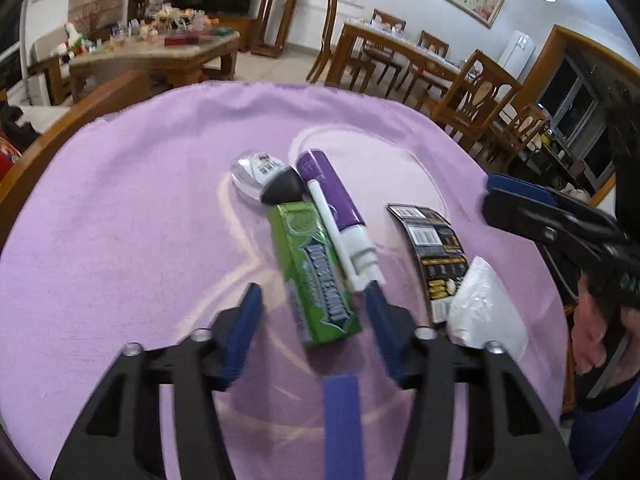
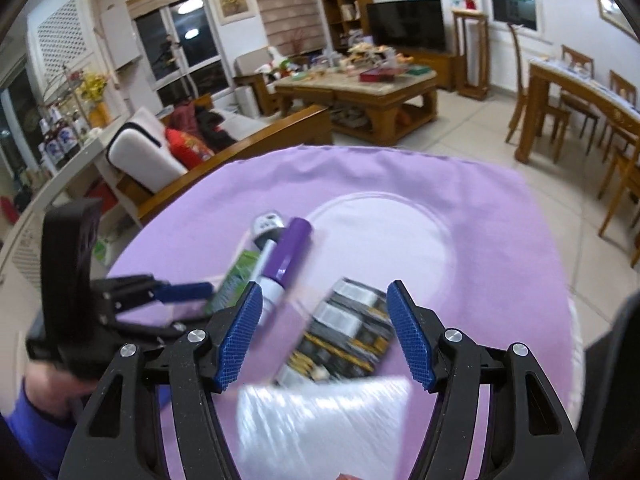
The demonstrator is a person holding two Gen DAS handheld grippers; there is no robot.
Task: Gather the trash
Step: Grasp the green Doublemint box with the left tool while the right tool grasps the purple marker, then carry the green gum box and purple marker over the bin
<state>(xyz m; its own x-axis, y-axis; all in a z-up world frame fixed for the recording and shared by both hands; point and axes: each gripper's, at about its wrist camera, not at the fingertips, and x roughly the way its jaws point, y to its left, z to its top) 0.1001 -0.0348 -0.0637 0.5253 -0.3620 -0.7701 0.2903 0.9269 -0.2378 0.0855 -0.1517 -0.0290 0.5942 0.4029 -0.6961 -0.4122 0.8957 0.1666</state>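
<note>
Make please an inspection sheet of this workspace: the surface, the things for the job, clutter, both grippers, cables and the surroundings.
Surface: purple cloth over a table.
Job's things: green gum pack, purple-and-white tube leaning on it, small bottle with black cap, black printed wrapper, white plastic bag, all lying close together.
Clutter: nothing seen beyond these.
Grippers: left gripper open, its jaws either side of the gum pack, pads not pressing; right gripper open above the wrapper and bag, holding nothing.
Cables: nothing seen.
Surroundings: living room with loaded coffee table, television, sofa, dining chairs.
</note>
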